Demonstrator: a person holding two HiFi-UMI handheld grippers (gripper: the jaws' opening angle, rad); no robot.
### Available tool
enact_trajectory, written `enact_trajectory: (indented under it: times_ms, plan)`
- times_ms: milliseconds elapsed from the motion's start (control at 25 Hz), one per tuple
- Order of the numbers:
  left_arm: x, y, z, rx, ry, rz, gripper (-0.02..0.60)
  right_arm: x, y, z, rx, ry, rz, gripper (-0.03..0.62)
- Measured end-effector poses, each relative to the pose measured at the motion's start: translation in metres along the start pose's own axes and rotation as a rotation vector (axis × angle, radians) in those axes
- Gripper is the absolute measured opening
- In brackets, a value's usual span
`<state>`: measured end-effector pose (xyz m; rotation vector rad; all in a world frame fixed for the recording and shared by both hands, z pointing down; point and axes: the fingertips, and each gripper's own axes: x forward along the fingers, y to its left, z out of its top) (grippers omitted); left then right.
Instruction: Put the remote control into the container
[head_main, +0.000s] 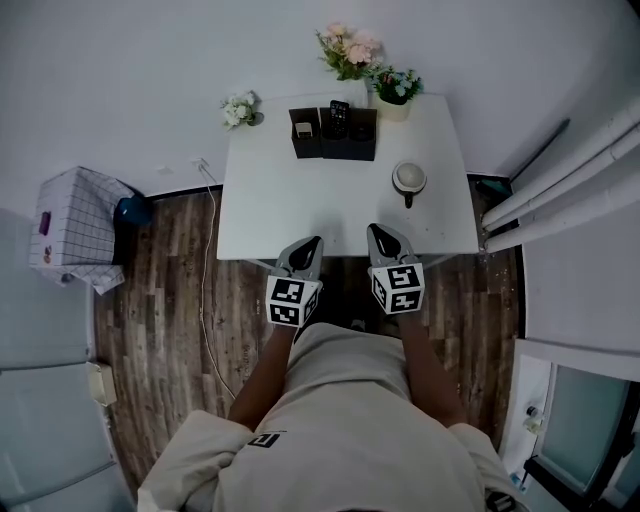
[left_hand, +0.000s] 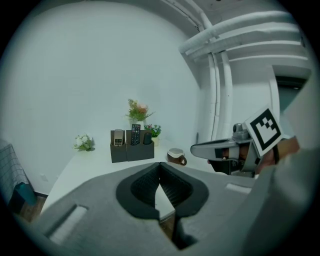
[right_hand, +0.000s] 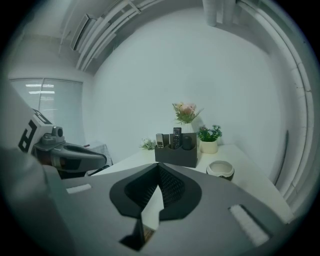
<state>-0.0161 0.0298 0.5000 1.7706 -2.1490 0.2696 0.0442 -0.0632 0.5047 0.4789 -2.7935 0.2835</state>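
**Remote already standing in the container; both claws shut and empty**

Your left gripper and right gripper are pinched tight with nothing between the jaws, over the near edge of the table. From them, the container stands at 12 o'clock by the far edge. The remote control stands on end in its middle compartment, its top clear of the rim. Expect light, rigid, slick plastic. If it needs reseating, pinch the exposed top across its narrow sides. No brand or button lettering is readable.
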Motion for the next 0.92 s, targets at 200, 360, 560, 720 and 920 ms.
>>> enact_trajectory:
  times_ms: [200, 360, 560, 720, 920]
  plan:
    - [-0.006, 0.011, -0.006, -0.031, 0.004, 0.022, 0.003, 0.002, 0.001, -0.007, -0.007, 0.021, 0.005, 0.002]
    - [-0.008, 0.022, -0.008, 0.031, 0.028, 0.066, 0.003, 0.003, -0.002, -0.012, -0.012, 0.04, 0.005, 0.002]
    - [-0.005, 0.028, 0.0, 0.054, 0.028, 0.072, 0.003, 0.005, -0.01, -0.013, 0.008, 0.046, -0.014, 0.002]
    - [0.0, 0.025, -0.001, 0.065, 0.032, 0.069, 0.004, 0.012, -0.011, -0.006, -0.017, 0.044, -0.011, 0.002]
    - [-0.001, 0.032, 0.007, 0.071, 0.023, 0.069, 0.003, 0.015, 0.003, -0.006, -0.035, 0.045, 0.007, 0.002]
